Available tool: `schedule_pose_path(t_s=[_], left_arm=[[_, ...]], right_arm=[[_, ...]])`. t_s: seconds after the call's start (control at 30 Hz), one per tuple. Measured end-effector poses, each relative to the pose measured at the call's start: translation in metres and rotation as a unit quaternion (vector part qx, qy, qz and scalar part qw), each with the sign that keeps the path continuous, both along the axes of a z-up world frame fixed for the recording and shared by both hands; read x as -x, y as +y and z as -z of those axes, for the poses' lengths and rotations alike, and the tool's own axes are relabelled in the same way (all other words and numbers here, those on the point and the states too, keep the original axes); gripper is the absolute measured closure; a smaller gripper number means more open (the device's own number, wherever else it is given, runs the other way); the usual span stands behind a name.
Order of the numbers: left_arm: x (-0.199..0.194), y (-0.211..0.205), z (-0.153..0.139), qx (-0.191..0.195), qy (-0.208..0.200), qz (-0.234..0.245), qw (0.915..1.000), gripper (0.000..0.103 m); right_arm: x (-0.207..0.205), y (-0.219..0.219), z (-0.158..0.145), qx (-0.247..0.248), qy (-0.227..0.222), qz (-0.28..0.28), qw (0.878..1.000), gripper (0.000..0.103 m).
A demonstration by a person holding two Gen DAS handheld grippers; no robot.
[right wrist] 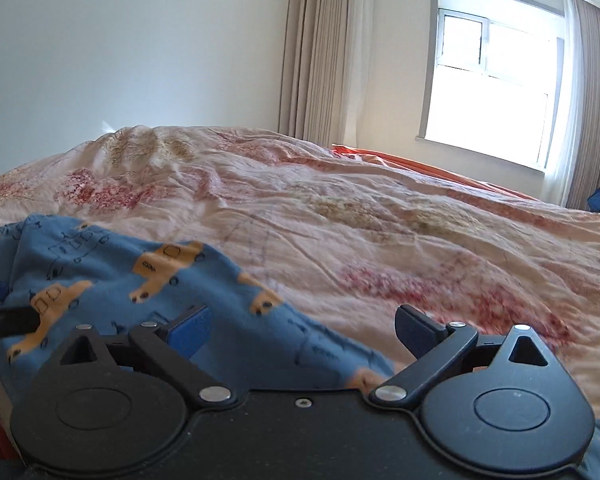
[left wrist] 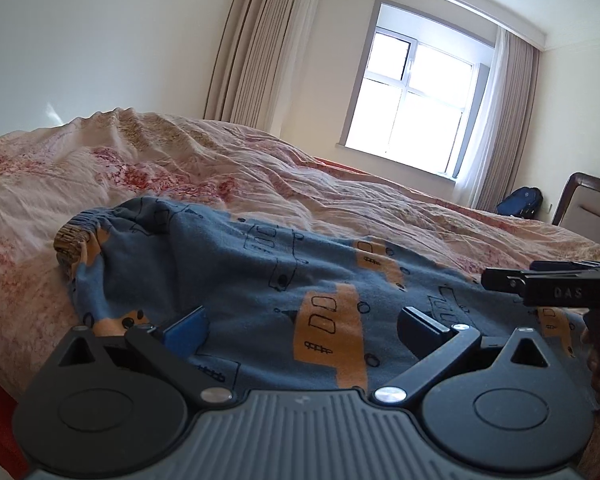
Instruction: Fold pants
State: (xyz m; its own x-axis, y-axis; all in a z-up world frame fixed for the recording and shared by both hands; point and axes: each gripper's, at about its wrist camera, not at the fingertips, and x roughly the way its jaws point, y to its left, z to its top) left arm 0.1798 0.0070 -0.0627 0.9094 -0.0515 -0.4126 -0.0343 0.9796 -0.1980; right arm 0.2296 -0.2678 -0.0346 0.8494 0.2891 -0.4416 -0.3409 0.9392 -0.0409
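My jaws are standing wide apart on both sides and gripping nothing: my left gripper is hovering low over the blue pants with their orange vehicle print, and my right gripper is hanging over the pants' right edge, its right finger out over bare bedding. The pants are lying spread on the wrinkled floral bedspread just ahead of my fingers, with the gathered waistband bunching up at the far left. Beyond the bed, a bright window is glowing between beige curtains.
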Motion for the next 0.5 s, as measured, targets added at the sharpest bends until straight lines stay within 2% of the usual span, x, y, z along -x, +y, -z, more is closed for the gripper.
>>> schedule_pose_path(t_s=[0.1, 0.17, 0.23, 0.33, 0.43, 0.5], left_arm=[[-0.003, -0.014, 0.003, -0.032, 0.025, -0.004, 0.9992, 0.0], [-0.003, -0.021, 0.006, -0.064, 0.036, -0.005, 0.9973, 0.0], [-0.002, -0.026, 0.007, -0.081, 0.043, -0.007, 0.9958, 0.001], [-0.001, -0.03, 0.005, -0.087, 0.052, -0.016, 0.9947, 0.001], [0.0, -0.036, 0.0, -0.09, 0.055, -0.021, 0.9942, 0.0], [0.001, -0.042, -0.004, -0.086, 0.046, -0.02, 0.995, 0.0]], right_arm=[[0.0, -0.031, 0.016, 0.002, 0.016, 0.055, 0.998, 0.005], [-0.001, -0.061, 0.02, -0.022, 0.021, 0.09, 0.995, 0.005], [-0.002, -0.083, 0.021, -0.02, 0.021, 0.122, 0.992, 0.005], [0.002, -0.114, 0.024, -0.008, 0.013, 0.15, 0.989, 0.002], [0.015, -0.14, 0.027, 0.024, -0.014, 0.195, 0.98, 0.002], [0.029, -0.161, 0.024, 0.009, -0.031, 0.21, 0.977, 0.002]])
